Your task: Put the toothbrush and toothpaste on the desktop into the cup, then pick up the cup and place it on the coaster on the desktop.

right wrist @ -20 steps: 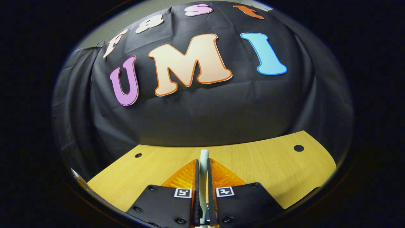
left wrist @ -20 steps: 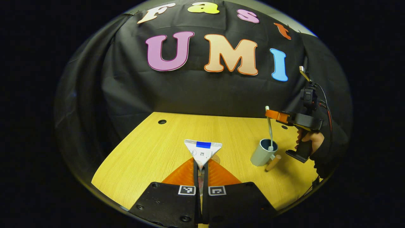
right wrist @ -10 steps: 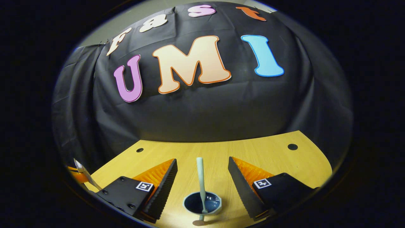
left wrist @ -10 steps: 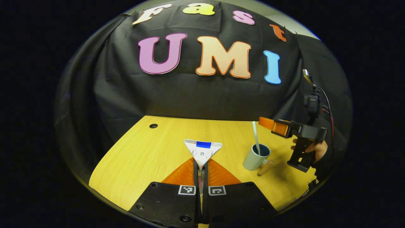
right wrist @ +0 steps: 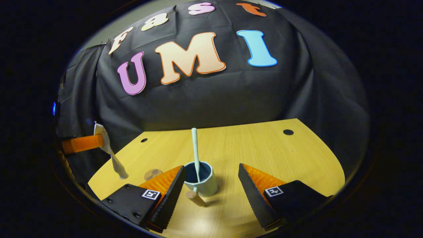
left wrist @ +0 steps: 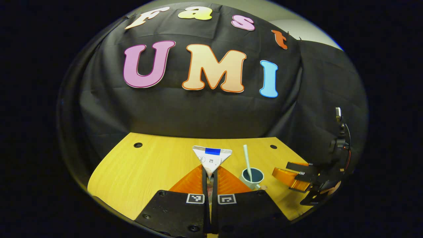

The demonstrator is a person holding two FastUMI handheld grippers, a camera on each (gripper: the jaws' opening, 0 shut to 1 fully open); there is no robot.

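The white crimped-end toothpaste tube (left wrist: 211, 158), soft and light, hangs pinched at its flat tail in the left tool (left wrist: 210, 185), above the wooden table (left wrist: 148, 165). The pale green toothbrush (right wrist: 195, 152) stands in the smooth grey-blue handled cup (right wrist: 202, 183), between the wide-open right tool's (right wrist: 211, 188) fingers.

The left gripper (left wrist: 210, 178) pinches the toothpaste (left wrist: 211, 158) above the desk (left wrist: 145, 165), while the toothbrush (left wrist: 246, 158) stands in the cup (left wrist: 252, 178) near the right edge, beside the right gripper (left wrist: 287, 177).
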